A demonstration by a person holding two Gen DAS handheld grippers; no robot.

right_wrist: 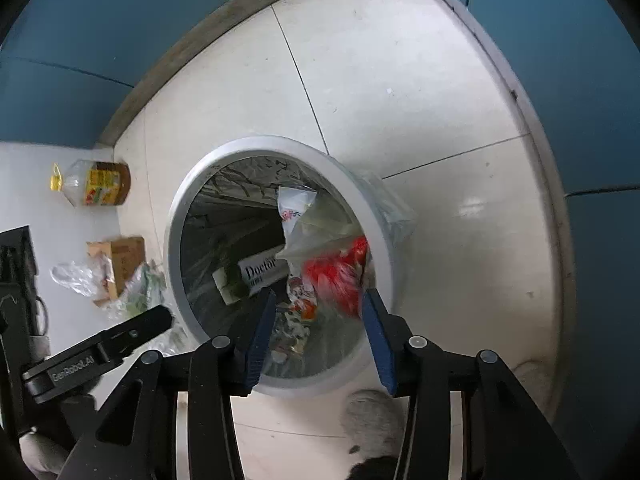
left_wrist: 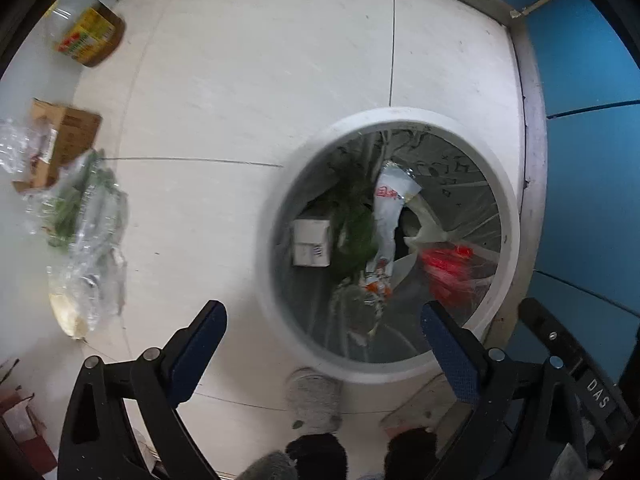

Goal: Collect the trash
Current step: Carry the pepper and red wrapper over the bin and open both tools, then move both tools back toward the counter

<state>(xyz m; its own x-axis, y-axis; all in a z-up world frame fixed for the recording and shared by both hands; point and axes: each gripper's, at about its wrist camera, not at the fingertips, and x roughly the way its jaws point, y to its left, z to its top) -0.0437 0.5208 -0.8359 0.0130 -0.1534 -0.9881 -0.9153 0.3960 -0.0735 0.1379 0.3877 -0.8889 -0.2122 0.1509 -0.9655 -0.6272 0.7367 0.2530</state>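
A round grey-rimmed trash bin (left_wrist: 316,148) lined with clear plastic stands on the tiled floor; it also shows in the right wrist view (right_wrist: 188,200). Inside lie a white box (left_wrist: 310,240), a white wrapper (left_wrist: 390,208) and green leaves. A blurred red-and-clear bag (right_wrist: 336,268) hangs at the bin's mouth between the tips of my right gripper (right_wrist: 320,300), whose jaws stand apart. It also shows in the left wrist view (left_wrist: 452,272). My left gripper (left_wrist: 320,320) is open and empty above the floor beside the bin.
On the floor to the left lie an oil bottle (left_wrist: 90,36), a brown cardboard box (left_wrist: 64,140) and clear plastic bags with greens (left_wrist: 86,216). These also show in the right wrist view (right_wrist: 120,264). Blue walls (left_wrist: 584,80) border the floor. My slippered feet are below.
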